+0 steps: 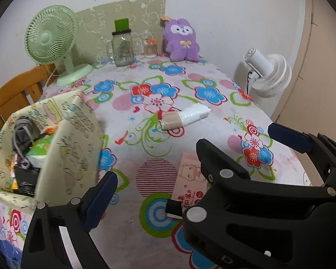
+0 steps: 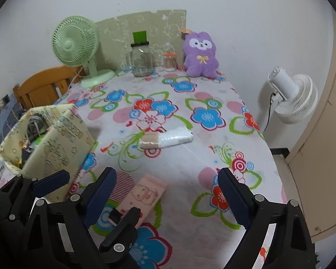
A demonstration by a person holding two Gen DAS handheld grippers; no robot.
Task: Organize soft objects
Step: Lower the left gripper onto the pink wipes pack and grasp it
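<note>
A cream fabric storage box (image 1: pixel 71 143) (image 2: pixel 56 148) stands at the table's left edge with grey cloth and packets inside. A white and beige wrapped roll (image 1: pixel 186 116) (image 2: pixel 166 140) lies mid-table. A pink wet-wipes pack (image 1: pixel 190 179) (image 2: pixel 145 194) lies near the front, between the grippers. A purple plush toy (image 1: pixel 182 40) (image 2: pixel 200 55) sits at the back. My left gripper (image 1: pixel 212 179) is open and empty over the front of the table, its right finger just above the pack. My right gripper (image 2: pixel 168 199) is open and empty, just right of the pack.
A green desk fan (image 1: pixel 51 38) (image 2: pixel 76 44), a glass jar (image 1: pixel 122 48) (image 2: pixel 142 60) and a small toothpick jar (image 1: pixel 150 48) (image 2: pixel 170 61) stand at the back. A white floor fan (image 1: pixel 266 71) (image 2: pixel 293 96) stands right of the table. A wooden chair (image 1: pixel 15 94) is left.
</note>
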